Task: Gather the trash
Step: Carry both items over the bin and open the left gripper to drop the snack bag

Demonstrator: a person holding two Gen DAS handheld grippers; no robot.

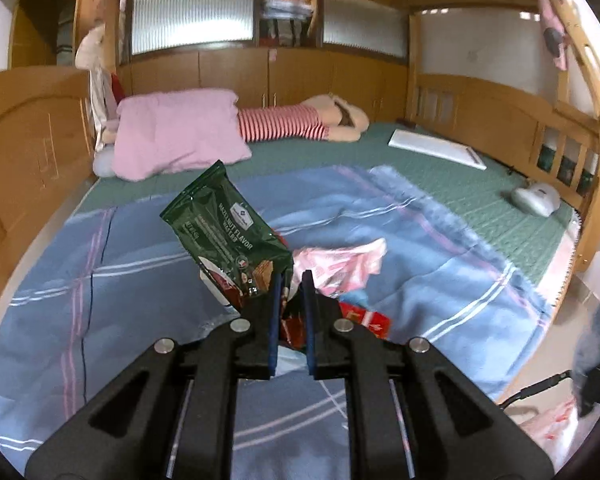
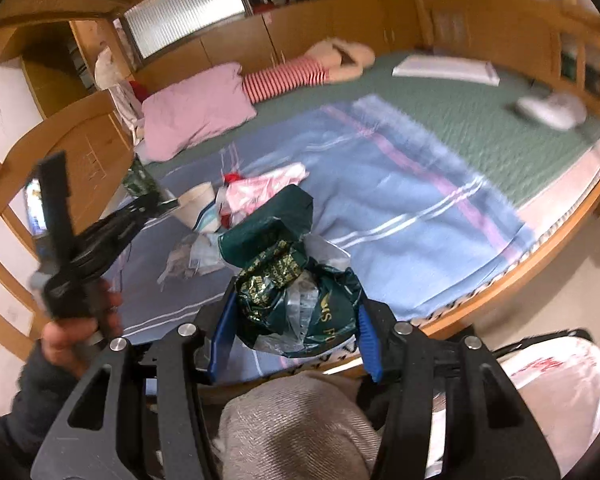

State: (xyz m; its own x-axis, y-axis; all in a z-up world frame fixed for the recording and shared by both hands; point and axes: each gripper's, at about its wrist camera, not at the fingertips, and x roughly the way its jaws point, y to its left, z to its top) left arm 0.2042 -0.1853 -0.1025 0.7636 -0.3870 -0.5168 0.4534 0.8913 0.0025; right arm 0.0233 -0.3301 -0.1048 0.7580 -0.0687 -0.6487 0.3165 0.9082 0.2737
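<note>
My left gripper point(image 1: 291, 280) is shut on the lower corner of a green hazelnut wafer bag point(image 1: 224, 236) and holds it up above the blue blanket point(image 1: 140, 312). Under and beside it lie a pink-white plastic wrapper point(image 1: 340, 266) and a red packet point(image 1: 366, 322). My right gripper point(image 2: 294, 320) is shut on a crumpled dark green foil wrapper point(image 2: 288, 276) at the bed's near edge. The right wrist view also shows the left gripper point(image 2: 156, 202) with the wafer bag point(image 2: 140, 182), a white paper cup point(image 2: 196, 204), the pink wrapper point(image 2: 260, 188) and crumpled clear plastic point(image 2: 192, 258) on the blanket.
A white plastic bag point(image 2: 556, 400) with red print sits at the lower right, beside the bed. A pink pillow point(image 1: 176, 138), a striped plush toy point(image 1: 300, 122), a white board point(image 1: 436, 148) and a grey device point(image 1: 536, 198) lie on the green mattress point(image 1: 480, 184). Wooden bed rails surround it.
</note>
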